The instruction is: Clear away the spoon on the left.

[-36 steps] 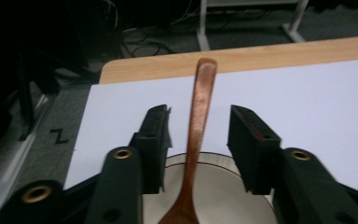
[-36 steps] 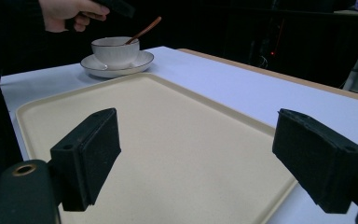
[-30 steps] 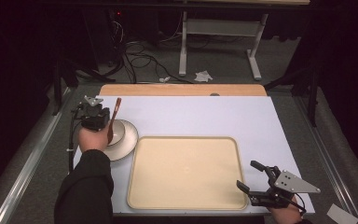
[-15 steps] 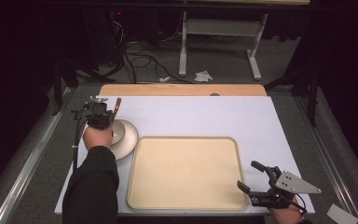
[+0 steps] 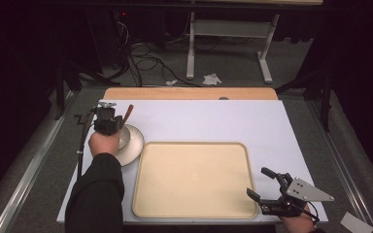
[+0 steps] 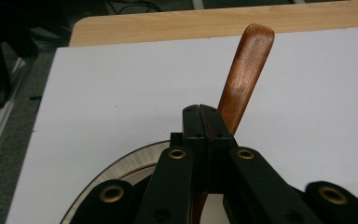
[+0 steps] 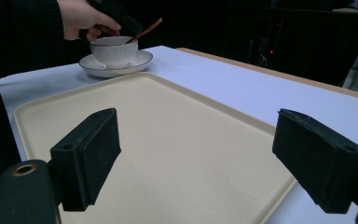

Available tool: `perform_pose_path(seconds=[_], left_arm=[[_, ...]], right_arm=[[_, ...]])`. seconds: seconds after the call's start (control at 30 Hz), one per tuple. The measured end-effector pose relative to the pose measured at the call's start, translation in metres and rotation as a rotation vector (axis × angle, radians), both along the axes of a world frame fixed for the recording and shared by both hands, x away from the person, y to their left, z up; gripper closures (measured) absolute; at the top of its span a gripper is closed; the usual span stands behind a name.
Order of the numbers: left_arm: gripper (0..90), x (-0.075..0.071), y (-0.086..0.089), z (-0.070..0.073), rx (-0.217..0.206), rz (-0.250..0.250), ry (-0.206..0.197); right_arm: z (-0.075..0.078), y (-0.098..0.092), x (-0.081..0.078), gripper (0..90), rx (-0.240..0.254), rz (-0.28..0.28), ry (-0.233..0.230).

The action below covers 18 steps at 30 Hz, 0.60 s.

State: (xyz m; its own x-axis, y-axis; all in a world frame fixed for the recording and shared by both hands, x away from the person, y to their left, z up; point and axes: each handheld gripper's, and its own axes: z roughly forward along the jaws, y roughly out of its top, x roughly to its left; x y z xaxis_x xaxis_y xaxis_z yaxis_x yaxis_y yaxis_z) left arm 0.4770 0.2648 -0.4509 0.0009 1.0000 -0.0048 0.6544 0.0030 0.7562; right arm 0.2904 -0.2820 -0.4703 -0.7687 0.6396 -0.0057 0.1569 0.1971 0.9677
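left gripper (image 5: 110, 118): jaws clamped on wooden spoon (image 6: 245, 74), over cup (image 7: 113, 51) on saucer (image 5: 131, 144)
spoon axis: handle tilts up twd 1 o'clock
right gripper (image 5: 264, 183): jaws apart, 5 o'clock corner of tray (image 5: 194, 194)

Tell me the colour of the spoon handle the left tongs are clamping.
Reddish-brown polished wood: the spoon handle shows best in the left gripper view, rising past the shut left tongs.

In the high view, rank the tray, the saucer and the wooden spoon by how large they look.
1. Tray: largest by far.
2. Saucer: much smaller, partly hidden by the left hand-held gripper.
3. Wooden spoon: smallest showing, though most of it is hidden, so its rank below the saucer is unsure.
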Motion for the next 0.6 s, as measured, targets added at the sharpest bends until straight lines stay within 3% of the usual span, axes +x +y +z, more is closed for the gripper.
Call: perform_pose_path(seconds=[0.2,0.6], left_arm=[[90.0,0.000,-0.002,0.001,-0.009,-0.014,0.000],[90.0,-0.003,-0.013,0.001,-0.060,-0.107,-0.001]], right_arm=[[0.000,-0.001,0.000,16.2,0.000,0.000,0.000],[0.000,0.001,0.000,16.2,-0.004,0.005,-0.002]])
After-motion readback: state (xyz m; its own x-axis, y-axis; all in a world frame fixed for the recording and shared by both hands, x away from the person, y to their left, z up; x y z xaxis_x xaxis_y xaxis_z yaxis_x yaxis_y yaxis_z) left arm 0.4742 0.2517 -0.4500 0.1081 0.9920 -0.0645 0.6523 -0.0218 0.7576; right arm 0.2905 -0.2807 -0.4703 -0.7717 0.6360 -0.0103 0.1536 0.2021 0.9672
